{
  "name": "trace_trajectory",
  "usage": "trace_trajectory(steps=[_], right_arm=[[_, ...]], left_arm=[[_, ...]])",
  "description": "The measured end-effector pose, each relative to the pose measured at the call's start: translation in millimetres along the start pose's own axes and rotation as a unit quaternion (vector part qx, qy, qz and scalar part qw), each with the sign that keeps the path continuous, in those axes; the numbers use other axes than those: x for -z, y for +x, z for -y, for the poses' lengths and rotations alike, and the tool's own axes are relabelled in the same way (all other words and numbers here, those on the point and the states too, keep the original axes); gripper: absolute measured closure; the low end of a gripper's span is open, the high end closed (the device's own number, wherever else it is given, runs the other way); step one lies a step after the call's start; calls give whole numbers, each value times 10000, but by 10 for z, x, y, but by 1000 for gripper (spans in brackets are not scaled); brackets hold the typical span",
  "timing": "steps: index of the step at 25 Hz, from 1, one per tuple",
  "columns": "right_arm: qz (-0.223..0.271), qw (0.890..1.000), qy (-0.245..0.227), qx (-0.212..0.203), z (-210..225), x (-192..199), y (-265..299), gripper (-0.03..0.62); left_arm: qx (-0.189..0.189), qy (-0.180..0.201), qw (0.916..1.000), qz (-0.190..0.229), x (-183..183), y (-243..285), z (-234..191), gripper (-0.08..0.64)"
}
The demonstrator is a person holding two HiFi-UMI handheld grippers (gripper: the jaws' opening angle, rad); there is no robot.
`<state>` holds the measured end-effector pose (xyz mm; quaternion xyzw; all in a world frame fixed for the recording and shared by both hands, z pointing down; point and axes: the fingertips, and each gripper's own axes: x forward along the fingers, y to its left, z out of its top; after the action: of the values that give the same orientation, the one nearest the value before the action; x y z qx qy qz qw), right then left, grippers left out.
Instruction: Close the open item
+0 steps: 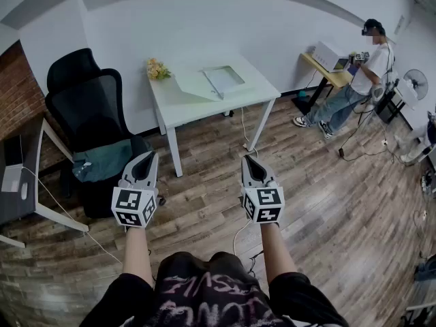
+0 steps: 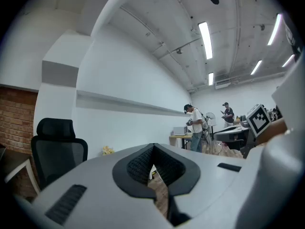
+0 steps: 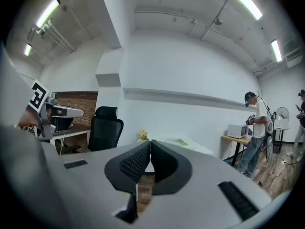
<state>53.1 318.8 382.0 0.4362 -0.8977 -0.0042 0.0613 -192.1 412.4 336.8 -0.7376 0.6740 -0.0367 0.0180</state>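
My left gripper (image 1: pixel 147 157) and right gripper (image 1: pixel 248 161) are both clenched on nothing, side by side over the wooden floor (image 1: pixel 204 203), well short of the white table (image 1: pixel 257 85). The open item (image 1: pixel 219 80) lies mid-table, with flowers (image 1: pixel 157 69) at the back left corner.
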Motion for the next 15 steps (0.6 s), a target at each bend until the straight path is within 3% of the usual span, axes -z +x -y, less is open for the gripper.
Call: trace_trajectory(steps=[15], right_arm=[[-7,10000,-2,16,-23,57,4,566]], left_arm=[[53,-77,10000,-12,69,20,-48,546]])
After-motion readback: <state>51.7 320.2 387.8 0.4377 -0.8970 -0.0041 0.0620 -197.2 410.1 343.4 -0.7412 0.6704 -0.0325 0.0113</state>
